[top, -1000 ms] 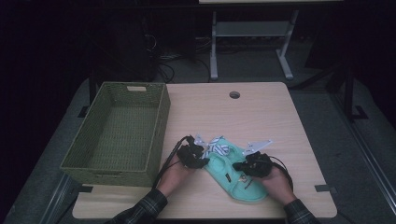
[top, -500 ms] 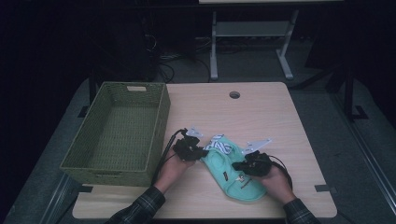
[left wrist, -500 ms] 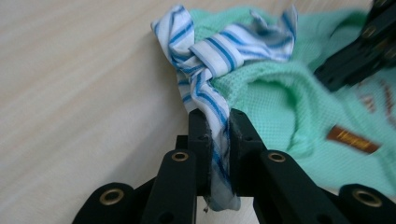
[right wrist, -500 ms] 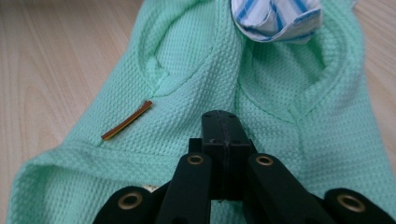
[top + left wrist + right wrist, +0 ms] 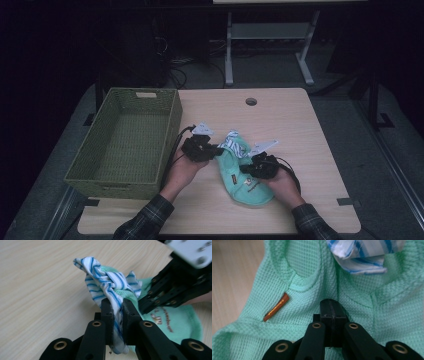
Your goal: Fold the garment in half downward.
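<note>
Item: striped cloth (image 5: 110, 287), white with blue stripes, crumpled. It is sitting at the 12 o'clock end of the green garment (image 5: 245, 177), bunched and partly raised off the table (image 5: 300, 115). The left gripper (image 5: 117, 307) is pinching it: its jaws have just been closing and are now standing narrow, with a fold of the striped fabric clamped between the pads. Against the high view of a second ago, this gripper is sitting a little higher and nearer the basket, and the cloth is rising with it, peeling off the green fabric underneath.

Item: green garment, mint knit, small orange tab (image 5: 276, 307) on one panel, printed lettering on the chest. It is lying flat near the table's 6 o'clock edge, right of centre. The right gripper (image 5: 331, 310) is pressing down on it with jaws fully together, nothing between them, the tips resting on the weave at a seam; it is acting as a hold-down. This gripper has slid slightly across the garment since the earlier view, while the garment itself is keeping its place.

Item: woven basket (image 5: 80, 172), olive green, standing at the table's 9 o'clock side, just beside the left hand (image 5: 182, 170).

Reading: the two fabrics are being separated, and the striped piece now looks free enough to be carried off, likely toward the basket.
</note>
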`<state>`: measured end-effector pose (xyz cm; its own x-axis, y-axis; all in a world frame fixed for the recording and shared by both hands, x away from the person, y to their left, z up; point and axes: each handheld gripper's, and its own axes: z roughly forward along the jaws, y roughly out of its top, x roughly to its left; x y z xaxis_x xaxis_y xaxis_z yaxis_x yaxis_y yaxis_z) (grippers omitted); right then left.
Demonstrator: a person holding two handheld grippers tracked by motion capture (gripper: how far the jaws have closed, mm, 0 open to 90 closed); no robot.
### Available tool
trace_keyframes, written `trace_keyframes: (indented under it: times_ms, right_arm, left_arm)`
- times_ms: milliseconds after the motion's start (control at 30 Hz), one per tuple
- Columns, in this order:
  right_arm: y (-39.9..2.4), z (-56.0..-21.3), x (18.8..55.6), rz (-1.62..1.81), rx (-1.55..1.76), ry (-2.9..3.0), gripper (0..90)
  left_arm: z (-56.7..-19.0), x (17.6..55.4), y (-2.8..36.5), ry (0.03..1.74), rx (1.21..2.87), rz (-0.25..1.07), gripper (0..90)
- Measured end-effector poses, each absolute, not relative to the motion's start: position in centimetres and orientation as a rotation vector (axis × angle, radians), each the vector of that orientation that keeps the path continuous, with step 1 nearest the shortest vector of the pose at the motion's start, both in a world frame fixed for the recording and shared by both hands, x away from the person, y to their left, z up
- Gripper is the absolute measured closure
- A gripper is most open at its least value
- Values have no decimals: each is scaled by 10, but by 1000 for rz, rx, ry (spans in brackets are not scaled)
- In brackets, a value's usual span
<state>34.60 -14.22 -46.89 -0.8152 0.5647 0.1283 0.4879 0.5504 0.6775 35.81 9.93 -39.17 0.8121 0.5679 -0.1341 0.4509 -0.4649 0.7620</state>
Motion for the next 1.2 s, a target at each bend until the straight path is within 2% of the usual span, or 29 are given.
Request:
trace_keyframes:
  times_ms: [233, 433, 733, 933, 1200]
  right_arm:
    - [-130, -471, 362, 1151, 914, 2668, 899]
    - [-132, -466, 362, 1154, 917, 2653, 898]
    - [-172, -454, 336, 1138, 959, 2615, 898]
    - [-199, -460, 315, 1108, 1018, 2617, 898]
    - [-211, -465, 300, 1109, 1050, 2635, 898]
  left_arm:
    - [-385, 361, 102, 743, 2131, 216, 814]
    - [-385, 362, 105, 750, 2135, 242, 814]
    - [-384, 363, 108, 765, 2148, 283, 814]
    - [-386, 363, 108, 769, 2160, 294, 814]
    - [-386, 363, 107, 764, 2174, 304, 814]
